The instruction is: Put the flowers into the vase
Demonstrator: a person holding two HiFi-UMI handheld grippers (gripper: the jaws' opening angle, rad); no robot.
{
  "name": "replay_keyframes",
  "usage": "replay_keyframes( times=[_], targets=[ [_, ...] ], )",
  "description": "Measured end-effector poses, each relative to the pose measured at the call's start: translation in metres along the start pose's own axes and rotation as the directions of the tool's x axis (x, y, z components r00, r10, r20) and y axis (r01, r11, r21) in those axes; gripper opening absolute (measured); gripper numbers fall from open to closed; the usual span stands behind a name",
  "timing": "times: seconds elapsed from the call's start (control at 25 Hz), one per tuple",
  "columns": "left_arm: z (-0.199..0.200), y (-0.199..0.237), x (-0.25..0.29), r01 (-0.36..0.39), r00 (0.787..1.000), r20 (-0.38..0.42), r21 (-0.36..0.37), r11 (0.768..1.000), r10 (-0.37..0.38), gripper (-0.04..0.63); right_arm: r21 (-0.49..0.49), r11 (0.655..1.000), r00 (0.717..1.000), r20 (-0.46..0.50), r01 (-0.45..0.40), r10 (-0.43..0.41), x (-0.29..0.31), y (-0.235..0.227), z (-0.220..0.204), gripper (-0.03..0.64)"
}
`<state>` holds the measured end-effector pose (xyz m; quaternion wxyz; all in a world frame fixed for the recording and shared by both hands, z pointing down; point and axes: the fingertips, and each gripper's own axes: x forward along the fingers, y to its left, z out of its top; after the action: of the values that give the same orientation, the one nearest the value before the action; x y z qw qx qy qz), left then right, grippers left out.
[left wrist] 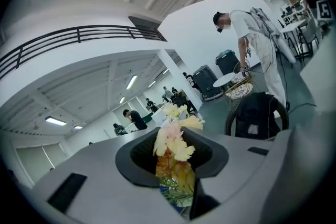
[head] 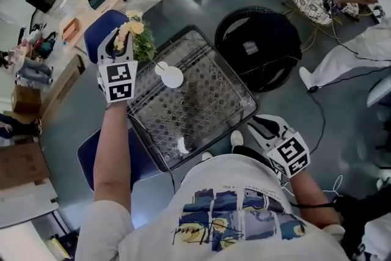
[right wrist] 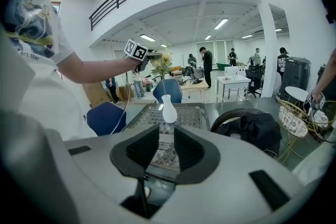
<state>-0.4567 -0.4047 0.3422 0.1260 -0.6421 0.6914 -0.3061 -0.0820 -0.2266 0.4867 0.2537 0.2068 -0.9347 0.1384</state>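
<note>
Right gripper view showed the flowers [right wrist: 161, 63] held roughly upright, ruffled cream and pale-yellow blooms topmost. A thin stem dropped toward the mouth of the vase [right wrist: 169, 109]; whether it had entered could not be told. The left gripper [head: 122, 41] had its jaws pinched on the bunch just below the blooms, with feathery green foliage spilling beside them. The vase, smooth and white, bulb-bodied with a narrow neck, stood upright on the table [head: 211, 64], a glass top over a lattice pattern in a dark frame. The right gripper [right wrist: 167, 155] hung by the table's near corner, black pads spread, nothing between them.
</note>
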Motion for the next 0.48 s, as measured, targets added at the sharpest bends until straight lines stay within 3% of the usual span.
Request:
replay_keyframes(
  times=[0.16, 0.48],
  targets=[
    [-0.017, -0.020, 0.014, 0.000, 1.000, -0.010, 0.021, 1.000, 0.000, 0.121, 0.012, 1.000, 1.000, -0.008, 0.007, -0.007, -0.002, -0.011, -0.002, 0.084],
    [-0.067, -0.074, 0.018, 0.033, 0.997, -0.070, -0.009, 0.999, -0.033, 0.123, 0.018, 1.000, 1.000, -0.004, 0.004, -0.004, -0.007, -0.029, -0.002, 0.084]
  ],
)
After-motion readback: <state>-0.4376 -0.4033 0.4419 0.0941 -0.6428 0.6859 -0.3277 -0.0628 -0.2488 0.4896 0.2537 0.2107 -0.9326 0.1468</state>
